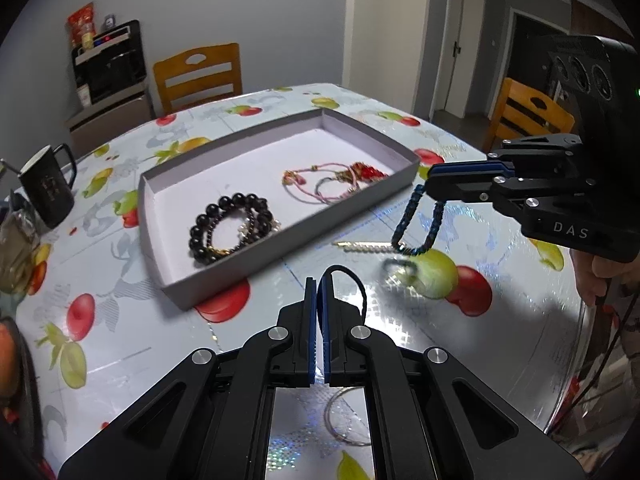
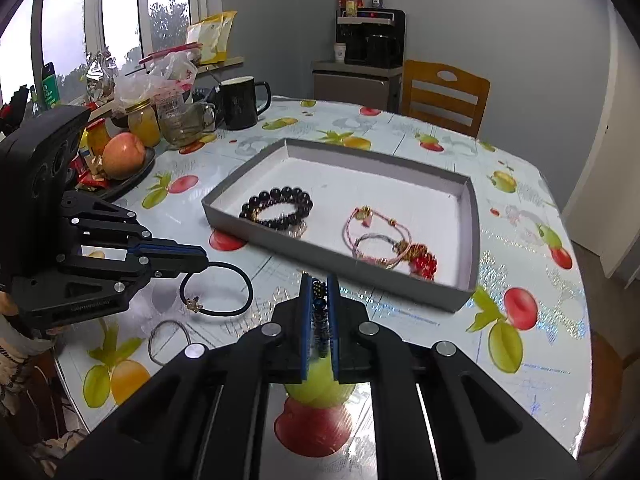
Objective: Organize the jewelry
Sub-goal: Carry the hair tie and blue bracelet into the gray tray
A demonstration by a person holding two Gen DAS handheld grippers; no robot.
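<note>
A grey tray (image 1: 280,240) (image 2: 474,216) holds black bead bracelets (image 1: 228,224) (image 2: 276,208) and pink cord bracelets with red beads (image 1: 332,180) (image 2: 384,244). My right gripper (image 2: 320,280) (image 1: 430,184) is shut on a blue beaded bracelet (image 1: 416,220) (image 2: 320,316), which hangs above the table beside the tray. My left gripper (image 1: 318,280) (image 2: 204,260) is shut on a black hair tie (image 2: 218,288) (image 1: 356,280), held just above the table. A thin silver bangle (image 2: 168,342) (image 1: 344,420), a gold hair clip (image 1: 366,246) and a silver ring (image 1: 400,270) lie on the table.
The table (image 1: 120,340) has a fruit-print cloth. A black mug (image 1: 46,190) (image 2: 240,98), jars, a glass cup and a plate with an apple (image 2: 122,156) crowd the window side. Wooden chairs (image 1: 198,76) (image 2: 444,96) stand around it.
</note>
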